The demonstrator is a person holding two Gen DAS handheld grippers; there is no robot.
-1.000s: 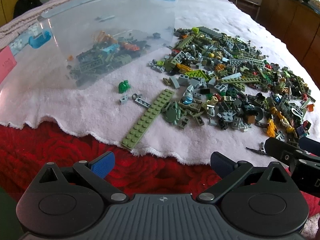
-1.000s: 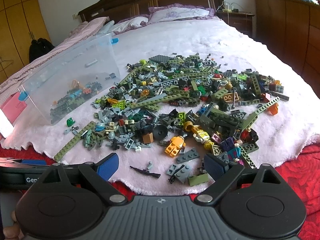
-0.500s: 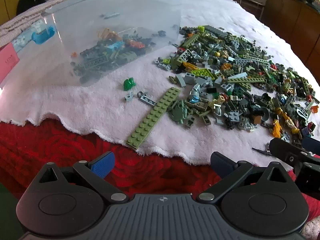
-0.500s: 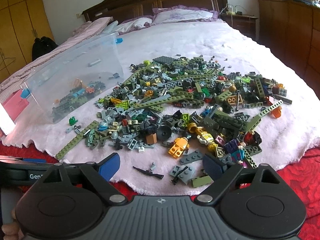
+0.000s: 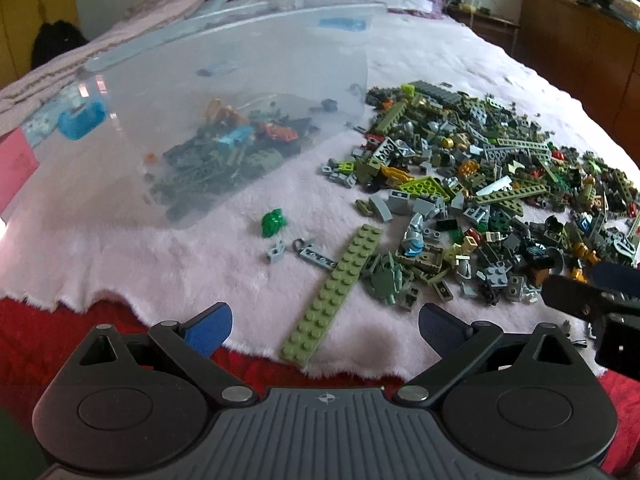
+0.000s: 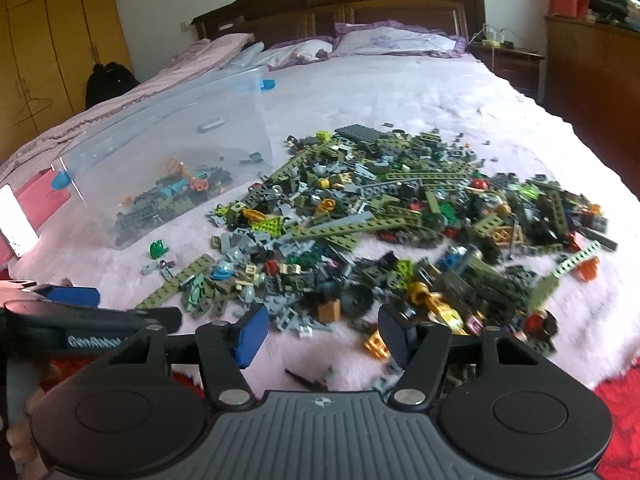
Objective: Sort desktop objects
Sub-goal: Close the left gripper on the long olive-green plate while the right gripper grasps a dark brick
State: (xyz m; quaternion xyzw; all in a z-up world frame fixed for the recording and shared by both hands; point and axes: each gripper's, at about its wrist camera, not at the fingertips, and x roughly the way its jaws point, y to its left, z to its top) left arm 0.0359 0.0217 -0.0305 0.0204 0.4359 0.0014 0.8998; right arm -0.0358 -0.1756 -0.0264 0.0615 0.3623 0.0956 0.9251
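A big pile of small building bricks (image 6: 400,220), mostly olive, grey and black, is spread on a pale pink fleece blanket (image 6: 400,92). The same brick pile (image 5: 480,200) fills the right of the left wrist view. A clear plastic bin (image 5: 224,120) on the left holds some bricks. A long olive plate (image 5: 336,292) lies just ahead of my left gripper (image 5: 324,326), which is open and holds nothing. My right gripper (image 6: 323,334) is open over the pile's near edge, with a brown brick (image 6: 329,311) just beyond its fingertips. My right gripper's fingers (image 5: 576,300) show at the right edge of the left wrist view.
A small green piece (image 5: 273,222) and two grey bits lie between bin and pile. A pink box (image 5: 16,168) sits left of the bin. Red bedcover (image 5: 80,340) shows below the blanket edge. Pillows and a wooden headboard (image 6: 340,4) are behind; a dresser (image 6: 592,68) stands right.
Both grippers have moved forward toward the bricks. The right gripper now reaches the pile's near edge and its jaws stand closer together than before. Nothing was picked up.
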